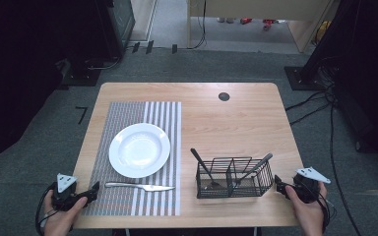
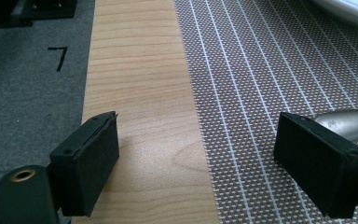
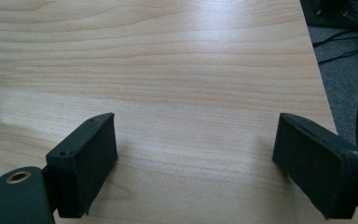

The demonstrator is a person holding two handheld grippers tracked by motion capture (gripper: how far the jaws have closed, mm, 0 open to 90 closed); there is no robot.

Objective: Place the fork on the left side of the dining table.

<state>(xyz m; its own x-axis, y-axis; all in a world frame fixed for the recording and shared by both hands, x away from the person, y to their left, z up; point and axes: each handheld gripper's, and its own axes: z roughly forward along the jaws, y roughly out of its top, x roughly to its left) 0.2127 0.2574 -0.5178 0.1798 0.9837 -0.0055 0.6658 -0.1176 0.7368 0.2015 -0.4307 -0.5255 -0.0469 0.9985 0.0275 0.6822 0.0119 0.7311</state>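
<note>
Lying lower left on the table (image 1: 236, 113), the striped placemat (image 1: 128, 196) carries a knife (image 1: 139, 186), long axis left-right, handle just right of the nearer, spread left gripper (image 1: 89, 191); the right gripper (image 1: 278, 186), lower right, is spread too.

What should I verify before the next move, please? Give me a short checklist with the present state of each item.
1. Left gripper jaws open, holding nothing: ok.
2. Right gripper jaws open, holding nothing: ok.
3. Knife flat on the placemat, in front of the plate: ok.
4. Wire caddy upright, two utensils inside: ok.
5. Kind of utensils in the caddy: cannot tell.
</note>
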